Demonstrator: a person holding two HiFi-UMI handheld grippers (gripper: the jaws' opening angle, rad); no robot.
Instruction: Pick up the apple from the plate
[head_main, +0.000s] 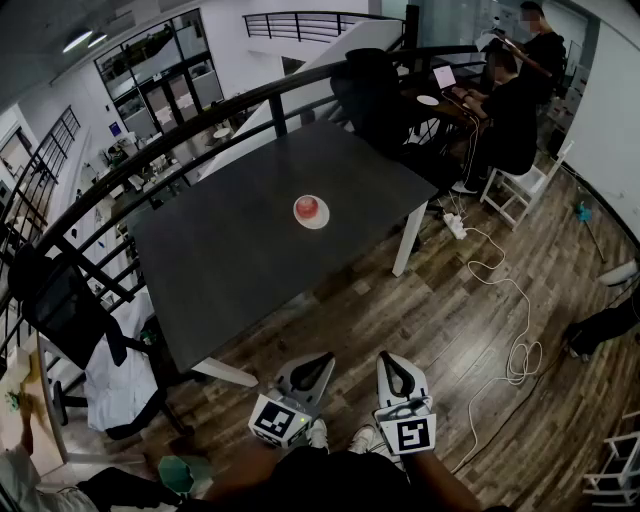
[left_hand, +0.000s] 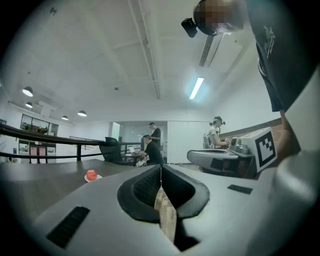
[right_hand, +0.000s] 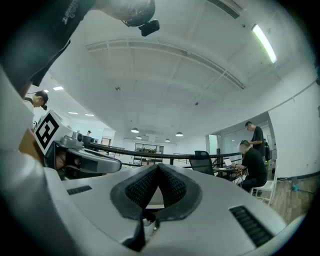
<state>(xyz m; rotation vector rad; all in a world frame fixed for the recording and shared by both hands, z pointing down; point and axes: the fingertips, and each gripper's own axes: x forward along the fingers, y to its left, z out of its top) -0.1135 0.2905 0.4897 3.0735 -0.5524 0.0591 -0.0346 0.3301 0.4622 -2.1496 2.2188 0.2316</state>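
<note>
A red apple (head_main: 310, 207) sits on a small white plate (head_main: 321, 222) near the middle of a dark table (head_main: 250, 250). My left gripper (head_main: 322, 359) and right gripper (head_main: 386, 360) hang side by side over the wooden floor, short of the table's near edge and well away from the apple. Both are shut with nothing between the jaws. In the left gripper view the apple (left_hand: 91, 174) shows small and far off at the left, and the left gripper (left_hand: 161, 168) has its pads pressed together. The right gripper (right_hand: 159, 166) is likewise closed in its own view.
A black railing (head_main: 200, 115) runs behind the table. A black office chair (head_main: 65, 305) stands at the left, another (head_main: 365, 90) at the far corner. Two people (head_main: 510, 100) are at a desk at the back right. White cables (head_main: 505, 300) lie on the wooden floor.
</note>
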